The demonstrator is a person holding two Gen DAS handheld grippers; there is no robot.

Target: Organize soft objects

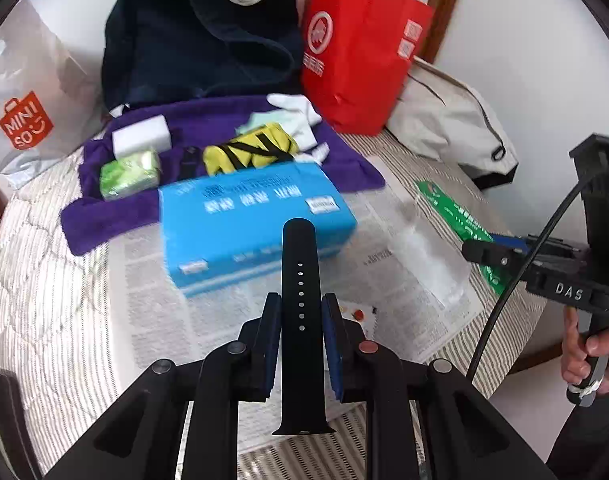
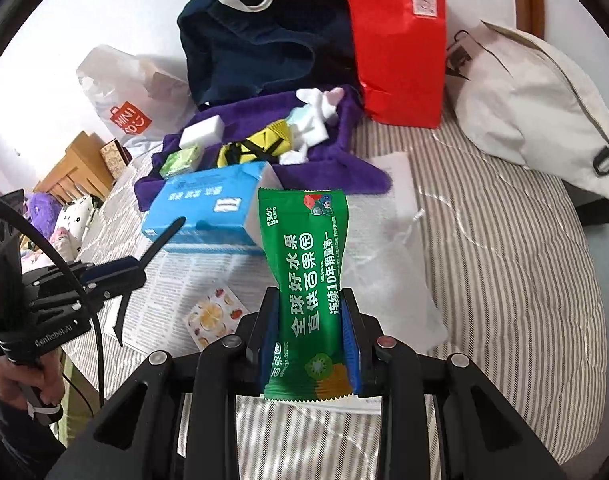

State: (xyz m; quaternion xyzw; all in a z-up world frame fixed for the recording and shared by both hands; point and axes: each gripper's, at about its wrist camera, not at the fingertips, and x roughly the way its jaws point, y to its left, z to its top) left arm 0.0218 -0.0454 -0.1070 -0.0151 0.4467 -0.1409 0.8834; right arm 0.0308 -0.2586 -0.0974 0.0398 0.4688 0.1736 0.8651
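Above the striped quilted bed (image 1: 44,320), both grippers are loaded and aimed toward the purple fleece cloth (image 1: 224,120), which lies ahead of them across the newspaper sheet (image 1: 208,320). The left gripper (image 1: 301,322) has its fingers clenched on a black perforated rubber watch strap (image 1: 299,280); the strap's long axis runs straight out along the fingers, its free end over the blue rectangular tissue box (image 1: 256,224). The right gripper (image 2: 310,320) grips a green foil snack packet with white lettering (image 2: 306,264) across its narrow waist, long axis likewise pointing forward. The purple cloth already carries a white foam block (image 2: 202,132), a small green tissue pack (image 2: 180,162), a yellow and black strapped item (image 2: 260,146) and white soft pieces (image 2: 314,120). The blue box stands between both loads and that cloth. Judgement: the left gripper sits nearer the cloth's open side; either load must clear the box before release. A red paper bag (image 2: 396,40) and navy fabric bag (image 2: 256,40) stand behind.
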